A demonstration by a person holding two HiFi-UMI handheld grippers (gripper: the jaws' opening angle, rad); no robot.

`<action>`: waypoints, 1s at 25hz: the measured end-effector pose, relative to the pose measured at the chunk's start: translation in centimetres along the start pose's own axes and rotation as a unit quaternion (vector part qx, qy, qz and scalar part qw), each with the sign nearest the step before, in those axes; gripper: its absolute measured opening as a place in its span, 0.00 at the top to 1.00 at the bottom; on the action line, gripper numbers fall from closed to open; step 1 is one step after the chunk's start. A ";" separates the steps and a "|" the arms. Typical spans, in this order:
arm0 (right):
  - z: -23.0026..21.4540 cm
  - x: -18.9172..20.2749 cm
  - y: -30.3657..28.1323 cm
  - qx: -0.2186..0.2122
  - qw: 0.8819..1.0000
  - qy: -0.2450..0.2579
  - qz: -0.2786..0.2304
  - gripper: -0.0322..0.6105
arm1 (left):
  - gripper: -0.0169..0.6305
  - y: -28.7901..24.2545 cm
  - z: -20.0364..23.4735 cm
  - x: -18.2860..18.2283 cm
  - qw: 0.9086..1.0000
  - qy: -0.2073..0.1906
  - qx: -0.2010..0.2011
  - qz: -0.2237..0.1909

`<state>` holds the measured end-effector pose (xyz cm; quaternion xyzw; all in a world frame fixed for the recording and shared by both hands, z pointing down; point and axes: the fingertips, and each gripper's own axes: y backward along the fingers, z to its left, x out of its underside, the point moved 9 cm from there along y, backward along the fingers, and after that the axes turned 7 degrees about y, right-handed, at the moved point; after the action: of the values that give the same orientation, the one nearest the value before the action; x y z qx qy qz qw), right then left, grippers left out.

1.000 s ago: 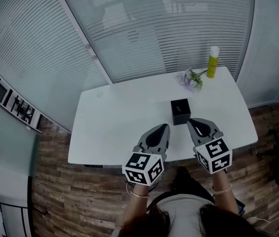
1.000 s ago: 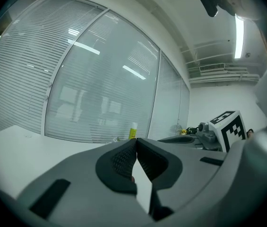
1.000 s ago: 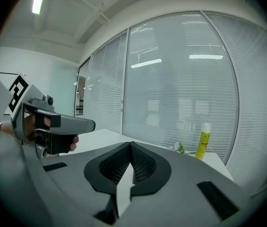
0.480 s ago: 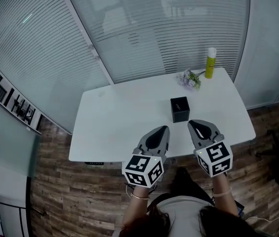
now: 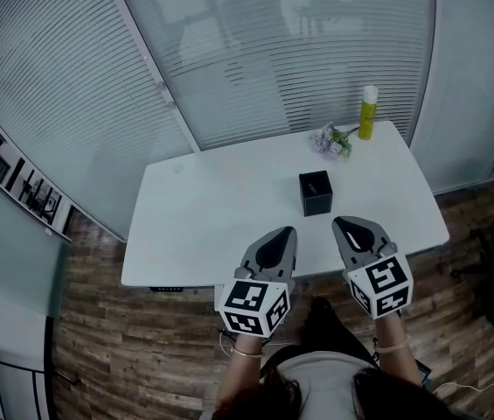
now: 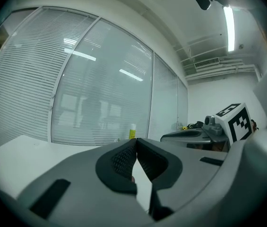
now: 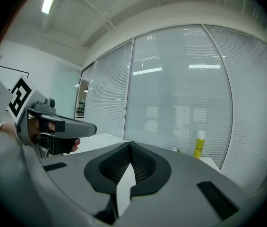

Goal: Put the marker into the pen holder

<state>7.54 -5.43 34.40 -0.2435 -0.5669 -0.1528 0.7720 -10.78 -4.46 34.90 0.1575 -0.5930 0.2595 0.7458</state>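
Left hand-held gripper and right hand-held gripper are pinched shut, empty; just ahead, the marker seems already in the pen holder.

No legible txt or nos. Just b/w square codes on left gripper & right gripper. Label on yellow bottle, well ahead of right gripper, too small to read.

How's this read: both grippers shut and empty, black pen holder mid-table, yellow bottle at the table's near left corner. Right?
One slip: the yellow bottle stands at the table's far right corner, beside the flowers, as the head view shows. The rest holds: left gripper and right gripper shut and empty, black pen holder mid-table.
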 end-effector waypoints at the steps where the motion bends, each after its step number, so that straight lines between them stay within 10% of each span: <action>1: 0.1 0.0 0.2 0.001 1.000 -0.001 -0.001 0.91 | 0.94 0.1 -0.1 0.0 1.000 -0.001 0.000 0.000; 25: 0.6 1.2 3.6 0.023 1.000 -0.005 0.005 0.91 | 0.94 1.0 -2.4 1.6 1.000 0.004 0.016 0.004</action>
<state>9.21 -2.06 34.93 -0.2299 -0.5729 -0.1345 0.7751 -9.18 -1.99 35.73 0.1658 -0.5862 0.2722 0.7448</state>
